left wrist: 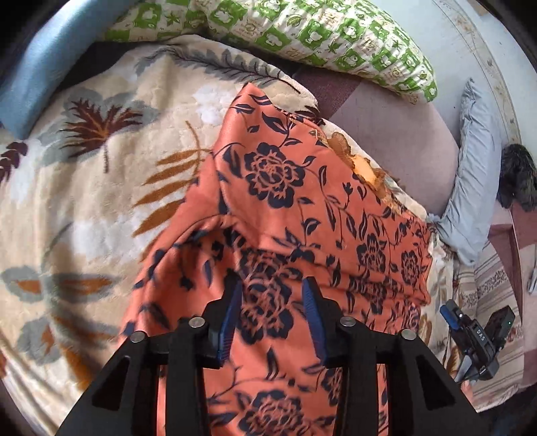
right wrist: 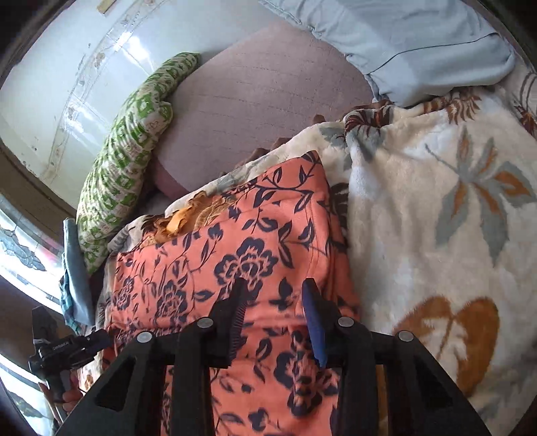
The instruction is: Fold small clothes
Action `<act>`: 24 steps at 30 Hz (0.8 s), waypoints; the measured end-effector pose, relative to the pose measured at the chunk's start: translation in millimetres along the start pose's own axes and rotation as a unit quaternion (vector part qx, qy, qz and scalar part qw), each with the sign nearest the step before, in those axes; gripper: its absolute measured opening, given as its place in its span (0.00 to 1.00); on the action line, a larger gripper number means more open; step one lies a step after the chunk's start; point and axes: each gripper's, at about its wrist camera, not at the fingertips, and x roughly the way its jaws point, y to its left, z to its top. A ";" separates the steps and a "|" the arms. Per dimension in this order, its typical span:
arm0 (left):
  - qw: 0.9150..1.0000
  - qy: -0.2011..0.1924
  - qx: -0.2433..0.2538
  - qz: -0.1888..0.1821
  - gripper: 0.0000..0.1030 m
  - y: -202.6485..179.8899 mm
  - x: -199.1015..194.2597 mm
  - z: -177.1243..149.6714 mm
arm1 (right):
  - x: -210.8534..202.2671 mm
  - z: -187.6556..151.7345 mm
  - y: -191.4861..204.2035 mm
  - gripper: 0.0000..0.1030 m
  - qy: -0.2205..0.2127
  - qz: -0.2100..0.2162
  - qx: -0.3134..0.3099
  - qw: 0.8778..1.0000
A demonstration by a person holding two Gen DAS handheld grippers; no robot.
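Observation:
An orange garment with dark blue flowers lies on a cream floral blanket. It also shows in the right wrist view. My left gripper is open just above the garment, its blue pads apart over the cloth, holding nothing. My right gripper is open above the same garment near its right edge, holding nothing. The right gripper also shows in the left wrist view at the right, and the left gripper shows in the right wrist view at the left. A small orange-yellow patch shows at the garment's far edge.
A green-and-white patterned pillow lies at the back. A pale blue pillow lies to the right on a mauve mattress. A blue cushion sits at the left. A dark furry object is at the far right.

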 end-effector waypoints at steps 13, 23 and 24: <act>0.995 0.080 -0.060 -0.003 0.56 111.1 -96.9 -117.5 | -132.7 -185.1 -94.8 0.54 0.047 -0.029 0.099 0.994; 0.985 0.091 -0.130 -0.064 0.56 148.2 -93.6 -126.8 | -111.8 -199.7 -67.2 0.61 0.101 -0.002 0.066 0.993; 0.985 0.093 -0.130 -0.065 0.57 149.3 -90.0 -129.2 | -108.1 -201.5 -63.3 0.61 0.109 0.000 0.055 0.993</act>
